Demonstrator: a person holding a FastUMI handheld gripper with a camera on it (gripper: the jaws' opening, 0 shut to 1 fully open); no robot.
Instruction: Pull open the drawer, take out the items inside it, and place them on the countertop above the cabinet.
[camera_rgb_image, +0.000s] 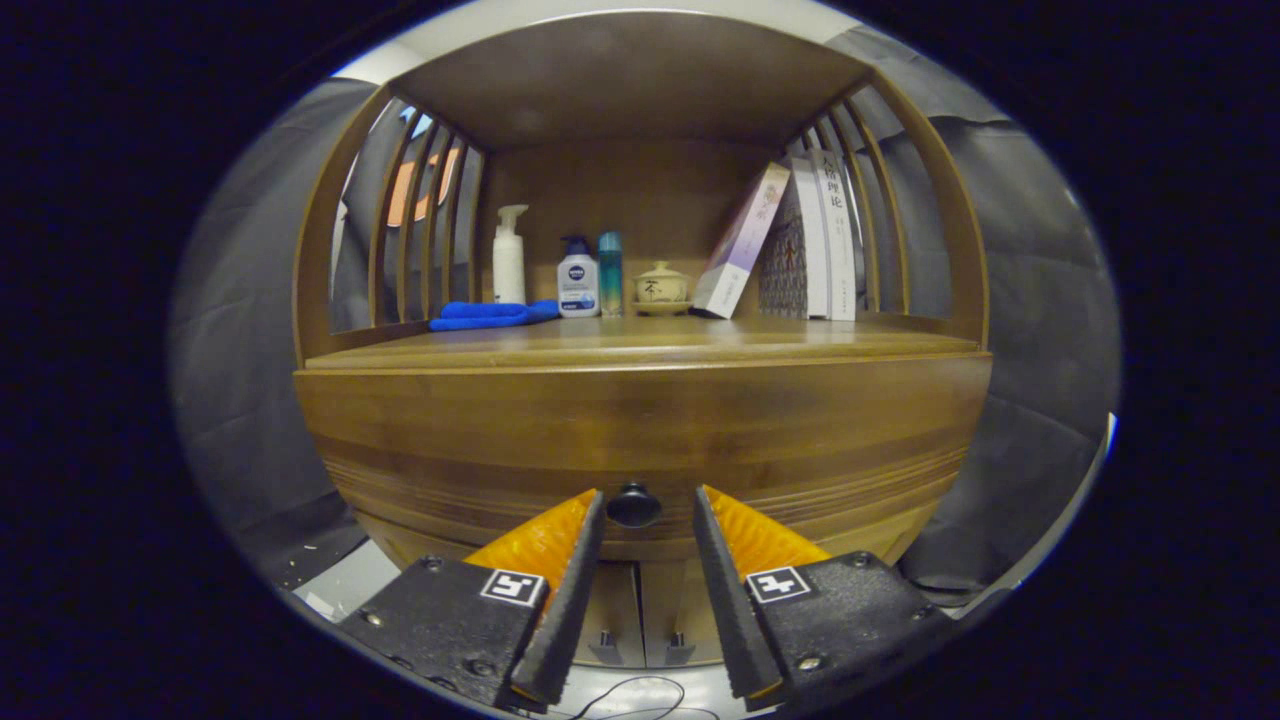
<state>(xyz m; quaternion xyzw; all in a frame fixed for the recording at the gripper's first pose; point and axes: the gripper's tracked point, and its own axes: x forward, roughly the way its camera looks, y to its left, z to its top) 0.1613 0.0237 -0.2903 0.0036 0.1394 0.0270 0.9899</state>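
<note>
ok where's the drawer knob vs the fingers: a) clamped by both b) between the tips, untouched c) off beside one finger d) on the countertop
b: the knob sits in the gap between the open gripper's tips, space either side, drawer shut.

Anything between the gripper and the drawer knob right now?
Nothing visible. The gripper is open, and the drawer knob sits in the gap between its fingertips, neither finger pressing on it. The drawer front is still closed.
</note>
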